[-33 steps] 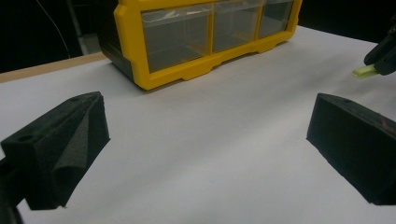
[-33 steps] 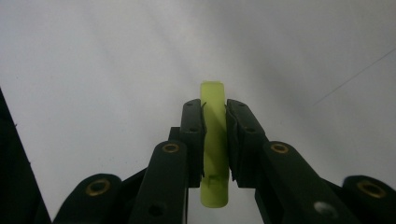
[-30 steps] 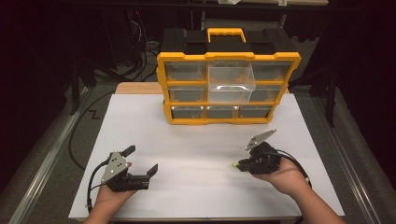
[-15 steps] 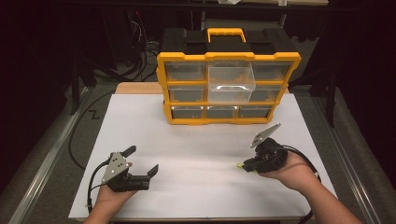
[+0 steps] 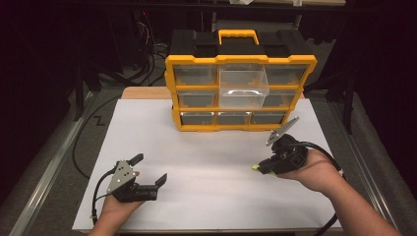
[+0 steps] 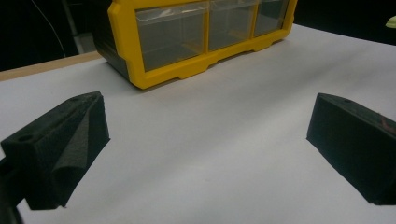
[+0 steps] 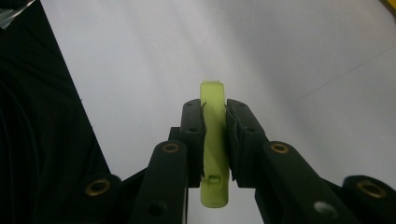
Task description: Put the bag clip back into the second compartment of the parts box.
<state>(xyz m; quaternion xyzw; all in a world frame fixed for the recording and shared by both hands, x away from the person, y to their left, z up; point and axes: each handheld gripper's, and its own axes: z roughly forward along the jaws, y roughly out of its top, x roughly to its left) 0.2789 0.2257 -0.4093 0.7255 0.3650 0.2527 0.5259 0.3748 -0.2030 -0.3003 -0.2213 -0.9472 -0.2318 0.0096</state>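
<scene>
Right gripper view: slim yellow-green plastic piece

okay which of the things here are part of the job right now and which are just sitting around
In the job: yellow-green plastic piece, clamped in the right gripper; yellow drawer organizer, its clear top-middle drawer pulled out.

Just there: open left gripper; white table sheet; cables on the floor.

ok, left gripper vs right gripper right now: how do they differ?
The left gripper has its jaws wide apart with nothing between them; the right gripper is shut on a thin yellow-green plastic piece. The left gripper sits low by the near edge of the white sheet; the right gripper is nearer the yellow drawer box. Both have black jaws and trailing cables.
</scene>
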